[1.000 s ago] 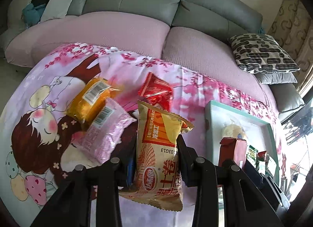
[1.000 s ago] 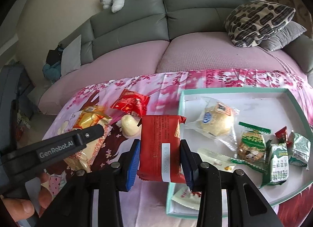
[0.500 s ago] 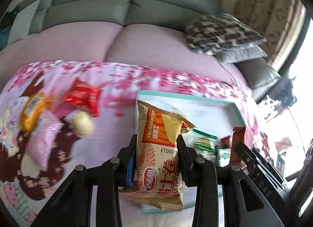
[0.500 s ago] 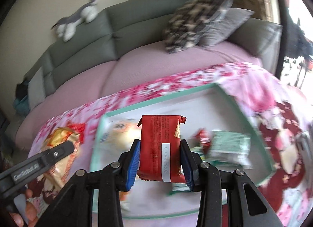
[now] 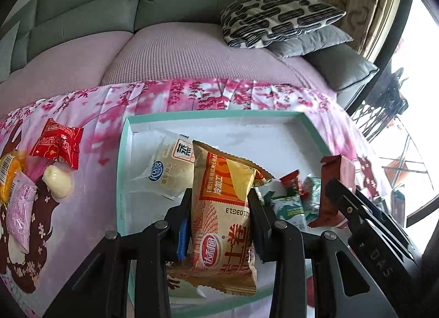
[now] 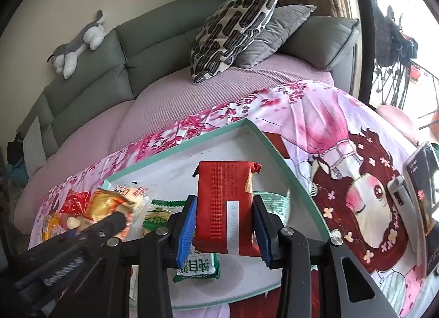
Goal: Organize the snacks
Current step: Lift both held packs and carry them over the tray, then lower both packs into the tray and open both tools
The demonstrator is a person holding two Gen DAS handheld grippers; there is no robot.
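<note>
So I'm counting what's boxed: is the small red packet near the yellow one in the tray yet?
Out. The small red packet lies on the pink cloth, left of the tray.

Surface: I am looking over a pink cartoon-print cloth (image 5: 90,219) covering the support beneath it.
Tray: a teal-rimmed white tray (image 5: 122,181) is lying on the cloth at centre.
Loose snacks: a red packet (image 5: 56,144), a pale bun (image 5: 59,182), a pink packet (image 5: 19,216) and an orange packet (image 5: 9,178) are lying toward 9 o'clock of the tray.
Phone: a phone (image 6: 419,194) is lying toward 3 o'clock in my right view.
</note>
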